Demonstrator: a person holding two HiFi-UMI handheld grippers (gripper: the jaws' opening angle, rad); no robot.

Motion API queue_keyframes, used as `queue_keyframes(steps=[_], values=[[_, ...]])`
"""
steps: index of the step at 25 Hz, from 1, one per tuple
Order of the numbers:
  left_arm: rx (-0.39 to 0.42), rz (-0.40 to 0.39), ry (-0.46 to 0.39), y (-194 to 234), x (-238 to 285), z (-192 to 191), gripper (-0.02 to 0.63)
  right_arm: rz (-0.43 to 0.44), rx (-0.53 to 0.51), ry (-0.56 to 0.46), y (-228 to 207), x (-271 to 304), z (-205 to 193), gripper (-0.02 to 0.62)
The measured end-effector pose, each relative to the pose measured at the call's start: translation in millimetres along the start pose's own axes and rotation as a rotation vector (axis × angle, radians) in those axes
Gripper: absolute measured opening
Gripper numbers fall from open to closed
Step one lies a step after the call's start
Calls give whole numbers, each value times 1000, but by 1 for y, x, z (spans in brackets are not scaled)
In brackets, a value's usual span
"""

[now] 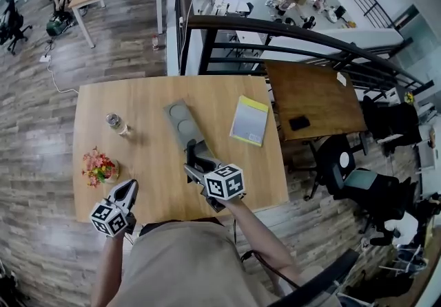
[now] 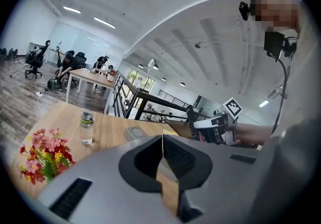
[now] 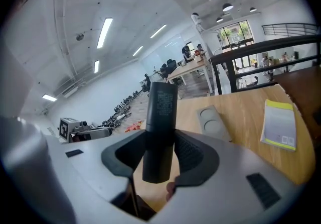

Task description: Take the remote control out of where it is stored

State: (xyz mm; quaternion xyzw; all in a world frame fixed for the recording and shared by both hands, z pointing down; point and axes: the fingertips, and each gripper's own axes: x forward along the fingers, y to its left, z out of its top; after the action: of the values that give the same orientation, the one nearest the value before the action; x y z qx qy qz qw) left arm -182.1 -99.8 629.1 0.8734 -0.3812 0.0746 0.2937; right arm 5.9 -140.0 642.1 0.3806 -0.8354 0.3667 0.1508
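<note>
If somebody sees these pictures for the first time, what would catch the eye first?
The black remote control stands out first, clamped between the jaws of the right gripper over the wooden table. Next come the grey holder with two round recesses at the table's middle, and the bright flowers near its left edge, close to the left gripper, whose jaws are together and empty.

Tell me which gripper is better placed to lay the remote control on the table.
Right. The right gripper has its jaws shut on the remote control above the table. The left gripper is shut and empty, beside the flowers.
</note>
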Motion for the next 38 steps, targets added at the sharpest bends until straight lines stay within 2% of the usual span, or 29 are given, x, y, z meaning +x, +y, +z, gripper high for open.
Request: queue_keyframes(steps=[7,11,18,23,26,28,32,34,36,38], values=[[45,1,64,37,-25,-21,-3,-7,-10,137,33,66,-56,181],[55,-4,101,58,-34,-34,-3,-33,-22,240,37,102,-93,181],[75,-32,194,79,-41,-63,-3,-141,26,470,5,162,-194,181],[83,-44,212,85,-48,-68,-3,-275,45,630,-34,186,-262,181],[94,-45,221,86,-51,-67,-3,-341,74,642,-51,195,-276,181],[96,-40,228,86,-54,-68,-3,-366,53,640,-57,198,-278,181],[88,-18,238,88,-59,-70,-3,-363,13,621,-59,197,-277,183],[82,-7,234,88,-59,-71,-3,-341,32,568,-59,197,-269,184],[75,3,222,84,-57,-68,-3,-313,75,483,-57,195,-255,262],[67,8,201,77,-53,-61,-3,-290,100,357,-53,185,-225,306]])
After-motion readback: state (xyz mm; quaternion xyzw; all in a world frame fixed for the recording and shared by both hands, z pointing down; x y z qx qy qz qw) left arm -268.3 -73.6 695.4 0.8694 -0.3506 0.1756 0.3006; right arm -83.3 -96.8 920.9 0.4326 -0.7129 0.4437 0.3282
